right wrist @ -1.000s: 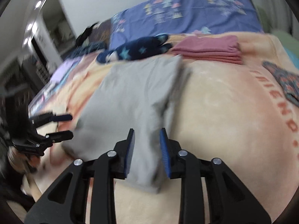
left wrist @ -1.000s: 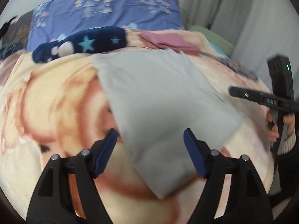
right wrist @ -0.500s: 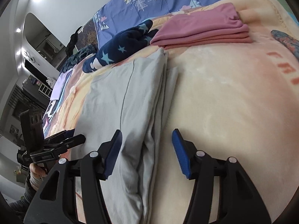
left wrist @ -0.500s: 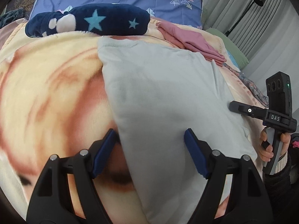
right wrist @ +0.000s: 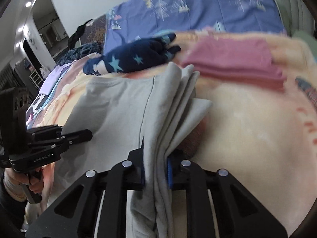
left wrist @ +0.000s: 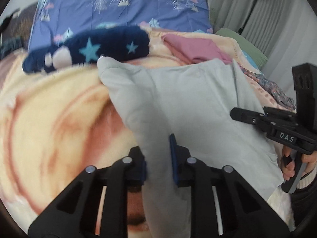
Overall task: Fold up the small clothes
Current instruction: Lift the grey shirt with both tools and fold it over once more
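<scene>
Two grippers clamp one pale grey garment [left wrist: 198, 107] lying on the cream and orange blanket [left wrist: 49, 109]. Left gripper [left wrist: 158, 159]: jaws drawn in on the garment's near left edge, grey cloth filling the gap between the blue pads. Right gripper [right wrist: 155, 163]: jaws pinching the stacked folded layers along the garment's right edge (several plies show fanned out beyond the pads). Each wrist view also catches the opposite tool at the garment's other side, held in a hand. Beyond the garment's far edge lies a navy star-print plush piece [left wrist: 93, 49], touching or nearly touching its far left corner. To the right of that, just past the garment, sits a folded pink stack [right wrist: 235, 63]. Behind both stands a blue tree-print pillow [left wrist: 122, 8]. Motion blur softens the far objects.
</scene>
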`<action>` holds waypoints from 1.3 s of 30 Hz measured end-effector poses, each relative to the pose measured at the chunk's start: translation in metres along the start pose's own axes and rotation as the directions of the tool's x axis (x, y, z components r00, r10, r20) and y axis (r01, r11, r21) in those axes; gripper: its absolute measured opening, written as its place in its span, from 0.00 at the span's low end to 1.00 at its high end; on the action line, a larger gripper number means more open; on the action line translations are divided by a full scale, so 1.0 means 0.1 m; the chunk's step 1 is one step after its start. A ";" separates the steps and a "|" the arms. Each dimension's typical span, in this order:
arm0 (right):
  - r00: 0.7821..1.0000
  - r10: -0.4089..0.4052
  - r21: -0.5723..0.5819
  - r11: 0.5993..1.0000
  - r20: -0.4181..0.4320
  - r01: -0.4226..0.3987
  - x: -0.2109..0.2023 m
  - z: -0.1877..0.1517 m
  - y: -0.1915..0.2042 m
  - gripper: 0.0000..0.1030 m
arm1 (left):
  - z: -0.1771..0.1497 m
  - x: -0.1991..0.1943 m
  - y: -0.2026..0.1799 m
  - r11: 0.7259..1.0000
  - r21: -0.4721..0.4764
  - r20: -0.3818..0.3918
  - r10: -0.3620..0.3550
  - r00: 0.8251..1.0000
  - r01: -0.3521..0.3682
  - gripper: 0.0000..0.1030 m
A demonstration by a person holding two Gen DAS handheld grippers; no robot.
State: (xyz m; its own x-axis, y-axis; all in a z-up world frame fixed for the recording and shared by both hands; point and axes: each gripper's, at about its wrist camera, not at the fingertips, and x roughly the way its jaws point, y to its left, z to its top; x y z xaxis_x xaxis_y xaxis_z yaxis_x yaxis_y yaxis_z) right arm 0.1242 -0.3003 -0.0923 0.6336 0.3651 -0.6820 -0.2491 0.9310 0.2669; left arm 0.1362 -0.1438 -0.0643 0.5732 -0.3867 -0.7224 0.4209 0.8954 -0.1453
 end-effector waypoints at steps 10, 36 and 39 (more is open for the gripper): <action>0.934 -0.141 -0.113 0.976 0.328 0.187 -1.06 0.03 0.29 0.15 | 0.33 -0.79 -0.59 0.990 0.134 0.245 0.008 0.970 -0.042 0.18; 0.785 -0.338 -0.023 0.913 0.520 0.408 -1.85 0.93 -0.53 0.15 | 1.79 -0.59 -1.83 0.924 0.317 0.425 0.063 0.903 -0.214 0.19; 0.779 -0.355 -0.008 0.908 0.517 0.419 -1.78 1.12 -0.66 0.15 | 1.99 -0.47 -1.87 0.913 0.333 0.437 0.074 0.897 -0.238 0.19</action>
State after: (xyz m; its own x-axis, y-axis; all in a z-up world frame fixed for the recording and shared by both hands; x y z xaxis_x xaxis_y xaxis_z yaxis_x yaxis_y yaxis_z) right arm 0.1104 -0.4267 0.0878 0.9607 -0.0456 -0.2738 0.0334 0.9982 -0.0491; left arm 0.1698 -0.3371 0.1314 0.8522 -0.3766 -0.3632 0.4818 0.8356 0.2639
